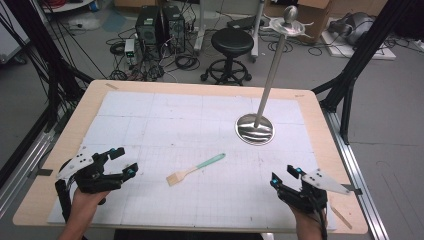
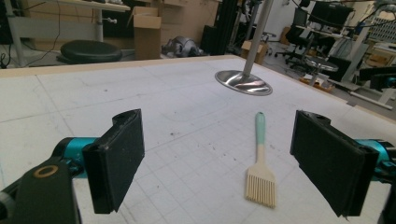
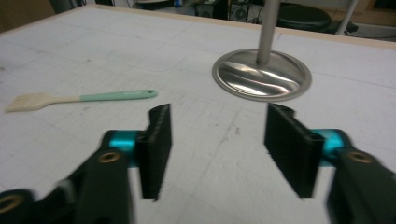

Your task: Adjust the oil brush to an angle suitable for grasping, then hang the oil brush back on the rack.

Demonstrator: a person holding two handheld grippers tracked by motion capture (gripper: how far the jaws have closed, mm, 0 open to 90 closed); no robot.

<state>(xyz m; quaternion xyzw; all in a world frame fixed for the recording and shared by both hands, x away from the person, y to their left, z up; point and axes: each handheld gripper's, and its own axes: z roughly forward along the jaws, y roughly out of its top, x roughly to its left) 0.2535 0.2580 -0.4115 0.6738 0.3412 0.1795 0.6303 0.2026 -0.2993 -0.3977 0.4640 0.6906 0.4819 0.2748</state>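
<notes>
With both sets of tongs, left tongs (image 1: pixel 124 161) and right tongs (image 1: pixel 285 176), standing open and empty at the near desk (image 1: pixel 320 150) corners, the brush (image 1: pixel 195 169) lies between them, so your next move is probably a reach for its green handle.

brush (image 1: pixel 194 169) | mint-green handle, pale bristles | lying flat on gridded mat, mid-table | bristles toward person, handle toward stand base
</notes>
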